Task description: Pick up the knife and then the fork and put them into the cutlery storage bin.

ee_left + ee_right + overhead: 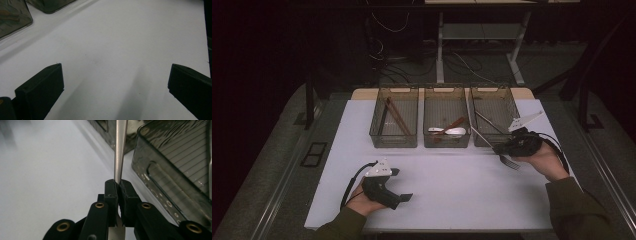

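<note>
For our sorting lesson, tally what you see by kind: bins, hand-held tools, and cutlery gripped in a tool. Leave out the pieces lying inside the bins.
Clear bins: 3
Tools: 2, the left tool and the right tool
Metal fork gripped in the right tool: 1
Total: 6

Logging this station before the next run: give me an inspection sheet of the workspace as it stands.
Surface: white table, bare in front.
Job's things: metal fork gripped by its handle, beside the right bin.
Clutter: left bin holds chopsticks; middle bin holds white spoons.
Grippers: right gripper shut on the fork; left gripper open over bare table.
Cables: one trails from each gripper; more on the floor behind.
Surroundings: dark, desk legs behind.
</note>
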The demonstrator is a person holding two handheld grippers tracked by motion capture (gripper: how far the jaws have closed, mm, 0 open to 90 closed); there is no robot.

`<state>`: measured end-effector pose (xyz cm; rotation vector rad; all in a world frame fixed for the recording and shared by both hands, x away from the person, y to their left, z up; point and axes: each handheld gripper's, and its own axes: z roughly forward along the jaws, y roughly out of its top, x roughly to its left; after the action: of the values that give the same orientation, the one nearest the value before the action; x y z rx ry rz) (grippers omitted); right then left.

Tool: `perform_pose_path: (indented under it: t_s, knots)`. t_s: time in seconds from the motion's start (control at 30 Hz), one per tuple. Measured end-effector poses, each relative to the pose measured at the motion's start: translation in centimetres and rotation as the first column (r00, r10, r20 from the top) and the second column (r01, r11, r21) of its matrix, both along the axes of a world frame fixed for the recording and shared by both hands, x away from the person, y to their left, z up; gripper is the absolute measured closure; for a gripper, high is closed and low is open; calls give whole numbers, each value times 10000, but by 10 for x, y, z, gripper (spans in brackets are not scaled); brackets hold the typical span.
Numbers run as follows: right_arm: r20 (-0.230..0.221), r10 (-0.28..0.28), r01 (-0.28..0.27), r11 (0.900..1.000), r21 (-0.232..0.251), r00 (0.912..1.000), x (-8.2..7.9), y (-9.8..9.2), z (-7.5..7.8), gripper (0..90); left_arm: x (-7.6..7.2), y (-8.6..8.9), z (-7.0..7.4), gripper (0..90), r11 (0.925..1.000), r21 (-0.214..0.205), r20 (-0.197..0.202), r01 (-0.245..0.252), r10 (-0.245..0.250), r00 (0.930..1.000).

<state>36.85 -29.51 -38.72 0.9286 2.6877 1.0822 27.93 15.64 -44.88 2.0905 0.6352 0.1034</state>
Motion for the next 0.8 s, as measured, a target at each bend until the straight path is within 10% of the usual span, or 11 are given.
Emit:
perform_pose_path:
  t_s: [0.8]
  knots:
    - [963,-1671,1488,9736,1733,9812,9,-31,23,844,0,0,0,0,10000,-24,-14,-87,87,10000]
